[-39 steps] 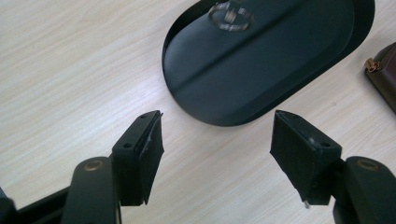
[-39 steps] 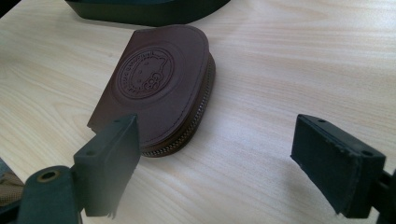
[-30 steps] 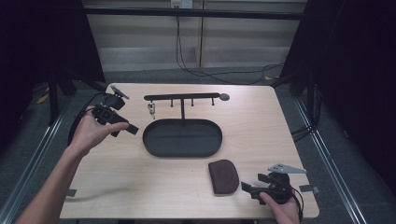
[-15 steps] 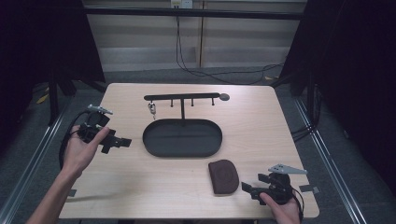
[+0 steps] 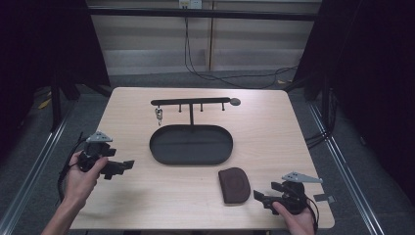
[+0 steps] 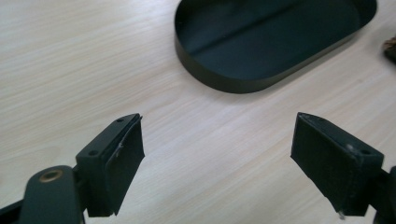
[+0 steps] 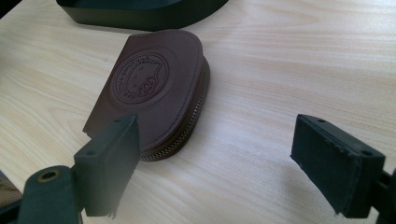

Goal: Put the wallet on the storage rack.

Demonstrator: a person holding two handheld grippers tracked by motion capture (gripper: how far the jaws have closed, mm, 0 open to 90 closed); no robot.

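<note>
Right gripper view: embossed round emblem on brown pouch (image 7: 154,88).

Table (image 5: 147,196): pale wood-grain top, smooth, faint sheen. Oval tray (image 6: 224,79), upper middle of the left gripper view: dark, matt, looks like painted metal, smooth wall. Pouch (image 7: 154,88), centre-left in the right gripper view: brown leather, soft lustre, embossed round emblem, stitched edge, metal zip teeth. Right gripper (image 7: 215,158) and left gripper (image 6: 217,158): black matt plastic, pads slightly rough, edges scuffed.
</note>
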